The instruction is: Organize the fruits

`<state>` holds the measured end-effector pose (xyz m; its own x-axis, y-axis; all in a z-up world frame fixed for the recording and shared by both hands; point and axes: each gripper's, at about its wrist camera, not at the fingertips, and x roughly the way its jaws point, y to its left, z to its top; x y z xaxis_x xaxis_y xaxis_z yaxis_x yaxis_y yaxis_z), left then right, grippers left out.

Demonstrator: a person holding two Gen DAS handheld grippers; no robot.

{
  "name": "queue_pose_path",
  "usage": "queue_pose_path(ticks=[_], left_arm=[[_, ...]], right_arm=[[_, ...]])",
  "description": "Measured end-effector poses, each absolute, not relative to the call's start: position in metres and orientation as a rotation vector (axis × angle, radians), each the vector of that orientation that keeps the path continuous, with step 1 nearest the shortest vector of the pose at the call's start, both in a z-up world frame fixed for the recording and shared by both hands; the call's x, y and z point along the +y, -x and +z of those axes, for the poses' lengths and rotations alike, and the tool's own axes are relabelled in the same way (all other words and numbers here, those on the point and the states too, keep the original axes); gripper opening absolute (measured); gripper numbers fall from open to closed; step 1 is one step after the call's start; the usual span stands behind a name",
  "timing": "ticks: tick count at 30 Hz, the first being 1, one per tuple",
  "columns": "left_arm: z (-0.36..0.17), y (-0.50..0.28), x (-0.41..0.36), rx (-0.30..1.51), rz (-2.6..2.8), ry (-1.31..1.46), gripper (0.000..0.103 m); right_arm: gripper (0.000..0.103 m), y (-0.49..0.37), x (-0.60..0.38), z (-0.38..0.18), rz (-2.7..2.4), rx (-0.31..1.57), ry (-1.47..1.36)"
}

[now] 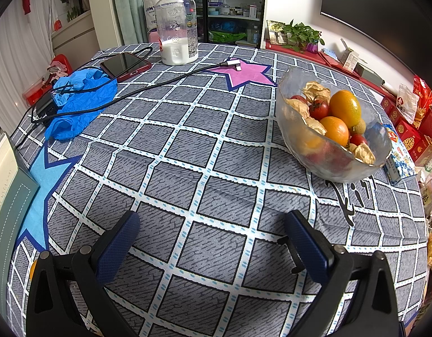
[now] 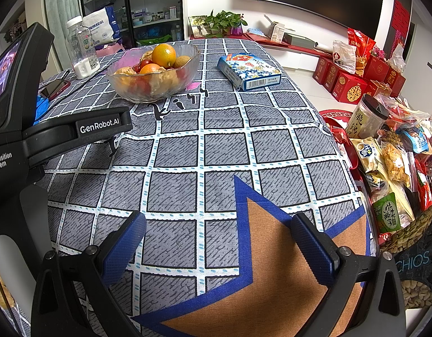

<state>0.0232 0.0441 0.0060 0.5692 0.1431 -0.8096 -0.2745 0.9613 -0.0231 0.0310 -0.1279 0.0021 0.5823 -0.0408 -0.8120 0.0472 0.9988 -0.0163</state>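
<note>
Both grippers hover low over the counter (image 1: 188,146), empty. The left gripper (image 1: 213,224) has its fingers spread wide with only checked cloth between them; the right gripper (image 2: 218,224) is likewise spread wide over an orange star patch. The fruits sit piled in a glass bowl (image 1: 297,137) toward the far right of the counter: two oranges (image 1: 345,106), cherry tomatoes (image 1: 319,109), papery husked fruits (image 1: 317,91) and a small brown round fruit (image 1: 361,125).

Likely risks, judged from the layout: the bowl is thin-walled and heaped, so a finger pushed in from the side could tip it or send an orange rolling off the counter; the husks would probably crush under a firm pinch. A trailing cable (image 1: 160,87) lies across the far left and could snag a sweep.

The left wrist view alone shows the phone (image 1: 125,66), blue gloves (image 1: 81,101) and cable. The right wrist view alone shows the whole blue box (image 2: 248,70) beside the bowl, the snack packets off the counter's right edge, and the left gripper's body.
</note>
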Motion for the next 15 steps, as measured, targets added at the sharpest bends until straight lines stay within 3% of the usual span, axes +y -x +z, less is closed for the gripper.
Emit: queue_pose_path(ticks=[15], left_arm=[[0.0061, -0.0234, 0.0439, 0.935, 0.246, 0.152, 0.103]], right_arm=[[0.103, -0.0319, -0.1292, 0.0014, -0.051, 0.948, -0.007]])
